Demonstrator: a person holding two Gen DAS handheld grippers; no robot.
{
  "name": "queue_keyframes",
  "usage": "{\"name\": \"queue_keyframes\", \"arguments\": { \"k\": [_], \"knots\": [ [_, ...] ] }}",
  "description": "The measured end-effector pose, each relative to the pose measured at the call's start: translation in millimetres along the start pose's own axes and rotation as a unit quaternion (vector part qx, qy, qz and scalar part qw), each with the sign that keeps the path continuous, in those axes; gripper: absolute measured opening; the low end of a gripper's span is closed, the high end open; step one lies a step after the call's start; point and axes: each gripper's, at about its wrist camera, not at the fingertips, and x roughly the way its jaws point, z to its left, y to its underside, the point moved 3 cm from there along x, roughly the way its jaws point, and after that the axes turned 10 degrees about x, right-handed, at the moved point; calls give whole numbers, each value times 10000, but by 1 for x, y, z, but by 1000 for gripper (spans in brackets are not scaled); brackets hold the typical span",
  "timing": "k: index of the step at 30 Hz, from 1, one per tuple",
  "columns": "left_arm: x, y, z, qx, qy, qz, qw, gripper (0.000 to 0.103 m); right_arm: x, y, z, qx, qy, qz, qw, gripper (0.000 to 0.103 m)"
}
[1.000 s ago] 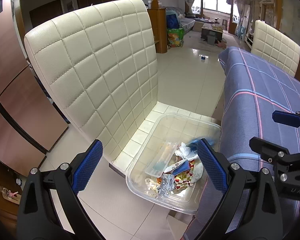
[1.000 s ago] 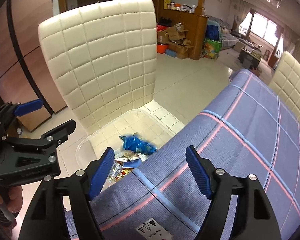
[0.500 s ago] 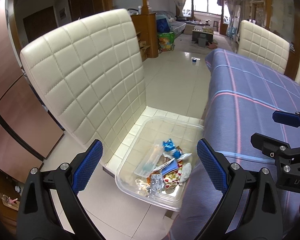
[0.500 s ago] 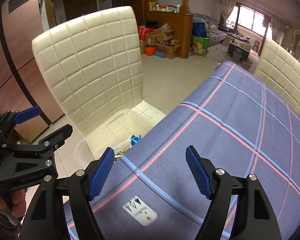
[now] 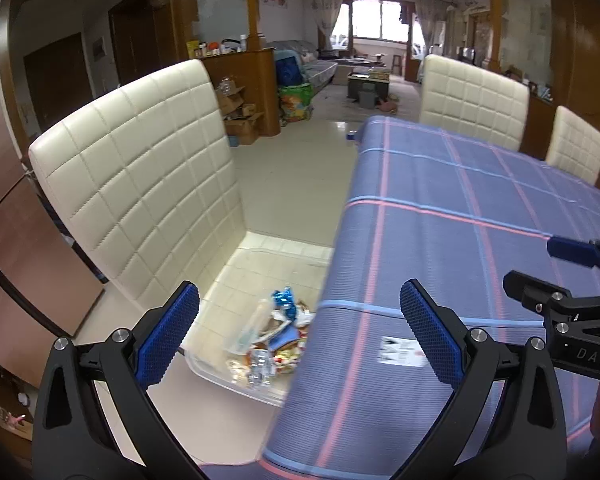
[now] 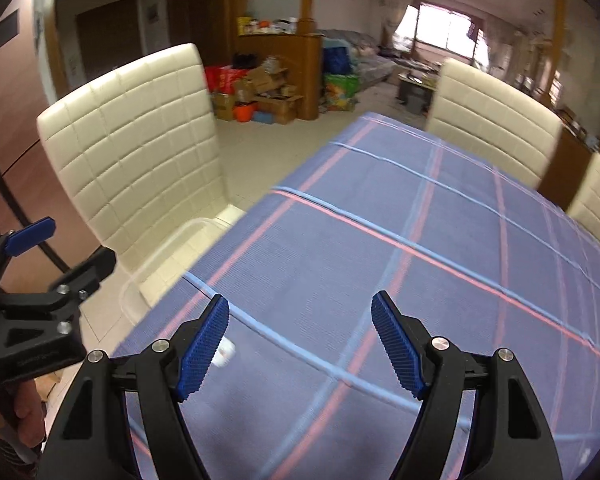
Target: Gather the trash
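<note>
Between the blue ribbed pads of the left claw (image 5: 299, 336) nothing is gripped; its jaws are opening wide and hang released over the near edge of the table. Just beyond and below its left finger sits the clear plastic bin (image 5: 236, 376) on the seat of the cream quilted leather chair (image 5: 140, 184), and the collected trash (image 5: 274, 336), a crumpled blue foil wrapper, a clear bottle-like piece and printed packets, lies heaped inside it. The right claw (image 6: 300, 348) is also released and empty, poised above the blue-violet tablecloth with pink and pale-blue stripes (image 6: 420, 248).

My judgement: a drop into the bin looks finished and the step in hand is the search for the next piece. That calls for swinging both claws out over the table, finding litter and coming down on it with the jaws apart.

Little remains in sight ahead of the claws. A small white printed slip (image 5: 400, 351) lies on the cloth just behind the left claw's right finger; whether it is trash or a label I cannot tell. A green smudge at the right frame edge is cut off. The bin's far half hides under the table edge, and both views are blurred.
</note>
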Motion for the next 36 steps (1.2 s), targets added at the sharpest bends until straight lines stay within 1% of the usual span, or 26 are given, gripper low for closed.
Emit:
{"name": "queue_keyframes", "arguments": {
  "k": [3, 5, 7, 8, 9, 12, 14, 18, 21, 25, 29, 36],
  "knots": [
    [-13, -6, -15, 43, 128, -114, 9998, 99, -20, 4, -19, 228, 185, -69, 9995, 72],
    [-22, -9, -23, 50, 149, -202, 9997, 99, -38, 7, -31, 331, 346, -209, 9986, 72],
    [-29, -12, -30, 63, 164, -273, 9995, 99, -51, 9, -38, 382, 412, -320, 9979, 72],
    [-34, -14, -35, 90, 172, -312, 9993, 99, -60, 10, -41, 408, 448, -400, 9974, 76],
    [-39, -15, -39, 129, 174, -345, 9992, 99, -66, 10, -43, 427, 468, -459, 9969, 81],
    [-52, -21, -51, 238, 192, -432, 9986, 99, -90, 14, -50, 533, 473, -787, 9943, 87],
    [-60, -24, -58, 282, 198, -503, 9981, 99, -103, 15, -55, 603, 456, -917, 9929, 91],
    [-76, -28, -74, 394, 264, -698, 9964, 99, -123, 21, -67, 743, 605, -1119, 9891, 91],
    [-88, -33, -88, 486, 317, -846, 9947, 99, -135, 24, -77, 867, 709, -1277, 9855, 91],
    [-98, -38, -106, 617, 395, -985, 9924, 99, -145, 30, -88, 977, 775, -1370, 9827, 91],
    [-98, -42, -116, 668, 427, -984, 9920, 99, -149, 33, -98, 1070, 853, -1438, 9801, 91],
    [-99, -43, -122, 702, 397, -997, 9917, 99, -154, 37, -106, 1187, 823, -1452, 9788, 91]
  ]
}}
